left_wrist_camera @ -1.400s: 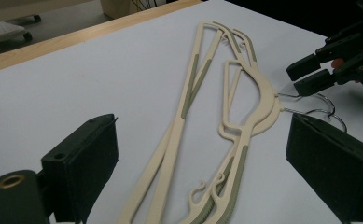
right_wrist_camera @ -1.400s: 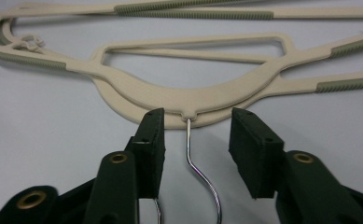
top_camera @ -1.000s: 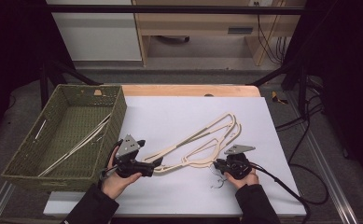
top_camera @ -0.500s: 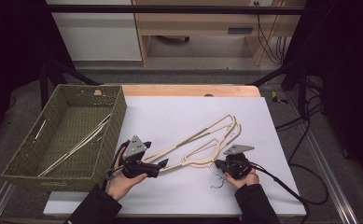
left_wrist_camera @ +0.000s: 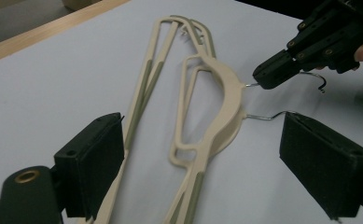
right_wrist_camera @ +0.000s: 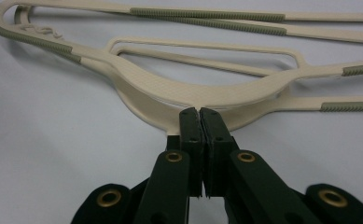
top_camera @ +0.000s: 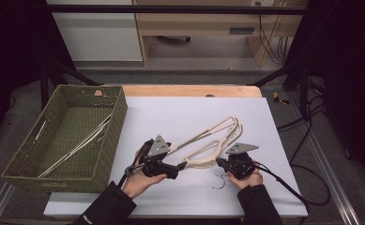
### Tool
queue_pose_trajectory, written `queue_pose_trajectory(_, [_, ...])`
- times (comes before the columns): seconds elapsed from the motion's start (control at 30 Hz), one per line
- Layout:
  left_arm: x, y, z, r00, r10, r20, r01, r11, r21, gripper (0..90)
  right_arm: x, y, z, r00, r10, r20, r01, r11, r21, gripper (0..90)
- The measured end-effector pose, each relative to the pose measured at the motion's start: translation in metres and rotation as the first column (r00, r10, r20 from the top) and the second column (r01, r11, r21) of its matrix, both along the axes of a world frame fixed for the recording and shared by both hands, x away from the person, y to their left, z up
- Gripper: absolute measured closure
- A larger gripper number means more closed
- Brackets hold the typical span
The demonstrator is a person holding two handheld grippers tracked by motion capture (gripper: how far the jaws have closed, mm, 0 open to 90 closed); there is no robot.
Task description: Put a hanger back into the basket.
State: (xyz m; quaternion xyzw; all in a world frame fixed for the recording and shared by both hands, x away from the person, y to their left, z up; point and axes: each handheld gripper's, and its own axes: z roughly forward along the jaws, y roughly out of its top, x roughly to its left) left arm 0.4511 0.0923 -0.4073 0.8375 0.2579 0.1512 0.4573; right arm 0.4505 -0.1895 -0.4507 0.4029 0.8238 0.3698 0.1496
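Two cream hangers (top_camera: pixel 215 138) with grey-green grip strips lie stacked on the white table sheet (top_camera: pixel 171 112), their wire hooks (top_camera: pixel 219 180) pointing toward the person. My right gripper (right_wrist_camera: pixel 198 112) is shut on one hook's wire just where it leaves the hanger's neck (right_wrist_camera: pixel 207 95); it is also seen from the left gripper view, where the right gripper (left_wrist_camera: pixel 263 79) pinches that wire. My left gripper (left_wrist_camera: pixel 205 122) has wide jaws that have just been closing a little. The hangers (left_wrist_camera: pixel 216 107) lie between them untouched. In the high view the left gripper (top_camera: pixel 182 165) points right at the hangers' neck.
A green woven basket (top_camera: pixel 106 154) stands at the table's left with more hangers (top_camera: pixel 77 145) lying in it. A wooden strip (top_camera: pixel 189 90) edges the far side of the table. Cables (top_camera: pixel 288 185) trail from the right gripper toward the right edge.
My left gripper has slid right, up to the hangers' neck. The right gripper has stayed in place at the hook, and the hangers have barely shifted.
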Motion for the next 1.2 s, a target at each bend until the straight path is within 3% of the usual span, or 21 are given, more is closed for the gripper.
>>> queue_pose_trajectory(0.17, [0.008,-0.027,-0.004,0.9989,-0.044,-0.015,0.045,0.9976,0.053,15.8,-0.002,0.0,0.006,0.9999,0.005,0.012,-0.005,1.0,-0.009,89.2])
queue_pose_trajectory(0.3, [0.017,-0.046,-0.013,0.9956,-0.078,-0.052,0.083,0.9911,0.104,19.8,-0.002,0.001,0.009,0.9994,0.025,0.026,-0.024,0.999,-0.031,89.3])
queue_pose_trajectory(0.43, [0.025,-0.063,-0.024,0.9915,-0.106,-0.076,0.117,0.9785,0.169,23.9,-0.003,0.001,0.01,0.9993,0.03,0.022,-0.029,0.999,-0.033,89.3])
queue_pose_trajectory(0.47, [0.027,-0.07,-0.029,0.99,-0.116,-0.08,0.13,0.9724,0.194,27.2,-0.004,0.001,0.01,0.9995,0.023,0.02,-0.023,0.999,-0.03,89.2])
queue_pose_trajectory(0.53, [0.027,-0.074,-0.031,0.9891,-0.122,-0.082,0.137,0.9682,0.209,29.1,-0.004,0.001,0.011,0.9994,0.029,0.021,-0.028,0.999,-0.032,89.3])
queue_pose_trajectory(0.57, [0.028,-0.077,-0.033,0.9882,-0.13,-0.08,0.146,0.9626,0.229,32.4,-0.003,0.0,0.011,0.9989,0.035,0.031,-0.034,0.999,-0.036,89.2])
queue_pose_trajectory(0.6, [0.028,-0.082,-0.035,0.9874,-0.142,-0.07,0.155,0.9522,0.263,34.3,-0.004,0.0,0.012,0.9992,0.033,0.024,-0.032,0.999,-0.033,89.3])
queue_pose_trajectory(0.67, [0.028,-0.084,-0.037,0.9877,-0.142,-0.066,0.154,0.9511,0.268,36.2,-0.004,0.001,0.012,0.9993,0.03,0.023,-0.029,0.999,-0.03,89.2])
queue_pose_trajectory(0.77, [0.029,-0.089,-0.039,0.9879,-0.145,-0.056,0.155,0.9433,0.294,43.6,-0.003,0.0,0.013,0.9986,0.038,0.036,-0.037,0.999,-0.037,89.2])
queue_pose_trajectory(0.83, [0.03,-0.093,-0.04,0.9889,-0.14,-0.05,0.148,0.943,0.298,47.6,-0.004,0.0,0.014,0.999,0.034,0.03,-0.033,0.999,-0.034,89.2])
queue_pose_trajectory(0.87, [0.03,-0.095,-0.041,0.9885,-0.141,-0.053,0.151,0.9407,0.304,49.2,-0.004,0.0,0.015,0.9988,0.035,0.033,-0.034,0.999,-0.038,89.3])
queue_pose_trajectory(0.9, [0.031,-0.098,-0.043,0.9895,-0.138,-0.042,0.144,0.9326,0.331,51.7,-0.005,0.001,0.016,0.9989,0.032,0.034,-0.031,0.999,-0.037,89.3])
queue_pose_trajectory(1.1, [0.032,-0.101,-0.047,0.9893,-0.137,-0.051,0.146,0.9284,0.342,61.9,-0.006,0.001,0.018,0.9985,0.04,0.037,-0.039,0.998,-0.043,89.3])
queue_pose_trajectory(1.13, [0.032,-0.101,-0.047,0.9882,-0.143,-0.054,0.153,0.9233,0.352,66.3,-0.006,0.001,0.018,0.9987,0.039,0.033,-0.037,0.998,-0.044,89.3])
queue_pose_trajectory(1.2, [0.032,-0.1,-0.047,0.9876,-0.147,-0.053,0.157,0.9221,0.354,67.9,-0.006,0.002,0.017,0.9989,0.034,0.031,-0.032,0.999,-0.041,89.3])
